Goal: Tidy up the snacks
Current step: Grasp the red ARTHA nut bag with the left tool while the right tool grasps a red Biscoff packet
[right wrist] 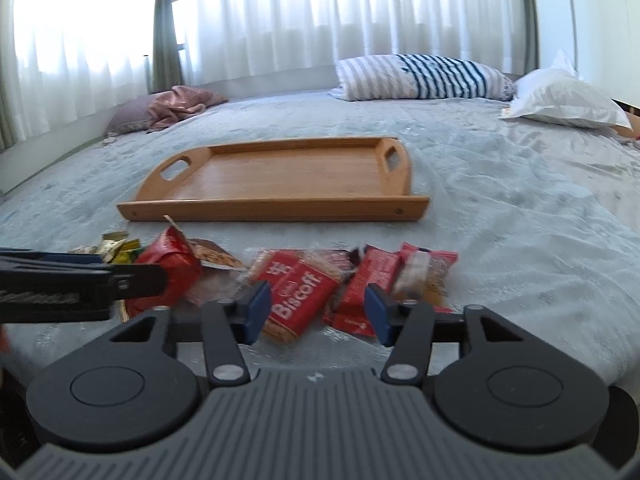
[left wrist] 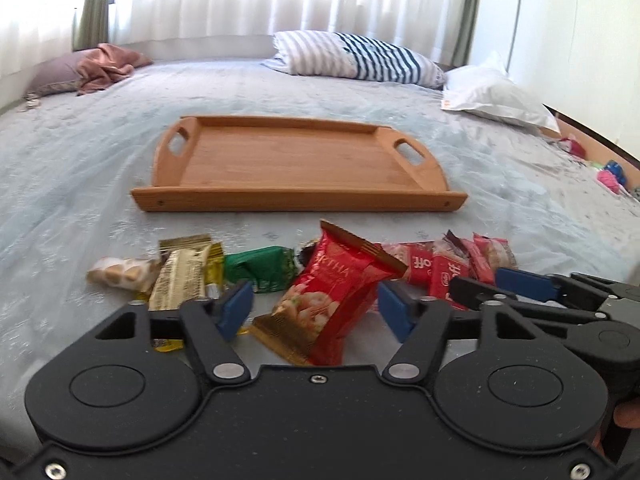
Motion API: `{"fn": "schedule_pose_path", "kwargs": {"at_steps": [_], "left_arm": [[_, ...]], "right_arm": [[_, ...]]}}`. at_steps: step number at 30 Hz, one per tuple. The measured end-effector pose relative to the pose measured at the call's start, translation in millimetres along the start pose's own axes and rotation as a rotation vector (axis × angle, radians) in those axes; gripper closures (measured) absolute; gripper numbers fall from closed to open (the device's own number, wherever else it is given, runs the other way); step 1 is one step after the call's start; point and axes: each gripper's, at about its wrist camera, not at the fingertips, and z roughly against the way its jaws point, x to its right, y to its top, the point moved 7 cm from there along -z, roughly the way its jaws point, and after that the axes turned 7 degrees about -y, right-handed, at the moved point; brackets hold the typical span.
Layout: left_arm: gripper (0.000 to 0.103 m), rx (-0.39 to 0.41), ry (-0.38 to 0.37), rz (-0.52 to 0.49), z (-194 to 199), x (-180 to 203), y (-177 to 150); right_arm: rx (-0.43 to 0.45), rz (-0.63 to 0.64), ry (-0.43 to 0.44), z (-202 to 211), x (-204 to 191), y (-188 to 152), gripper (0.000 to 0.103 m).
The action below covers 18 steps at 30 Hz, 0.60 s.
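Blue-padded left gripper point(left wrist: 316, 312), left wrist view: jaws are standing partly open around a red nut packet point(left wrist: 332, 296), which is sitting tilted between the pads; a gap is showing on each side, so nothing is gripped. Gold wrappers point(left wrist: 180, 276) and a green packet point(left wrist: 260, 268) are lying to the left on the grey bedspread point(left wrist: 80, 184). The wooden tray point(left wrist: 296, 200) is lying farther off, with nothing in it.

Right wrist view: the right gripper point(right wrist: 318, 314) is hovering half open over a red Biscoff packet point(right wrist: 300, 300), pads not pressing on it. More red packets point(right wrist: 376, 284) are lying just to the right.

Risks: the slick, puffy nut packet is likely to squirt out if pinched off-centre; the two grippers are working close together and may collide; neighbouring wrappers may be dragged along.
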Motion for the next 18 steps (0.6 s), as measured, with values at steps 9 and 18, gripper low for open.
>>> {"fn": "schedule_pose_path", "kwargs": {"at_steps": [9,18], "left_arm": [[0.047,-0.035,-0.006,-0.018,-18.8,2.1,-3.1],[0.053,-0.052,-0.032,0.043,-15.3,-2.6,-3.1]], "right_arm": [[-0.042,-0.016,-0.004,-16.3,-9.5,-2.0,0.049],[-0.017,-0.020,-0.041,-22.9,-14.3,0.2,0.048]]}}
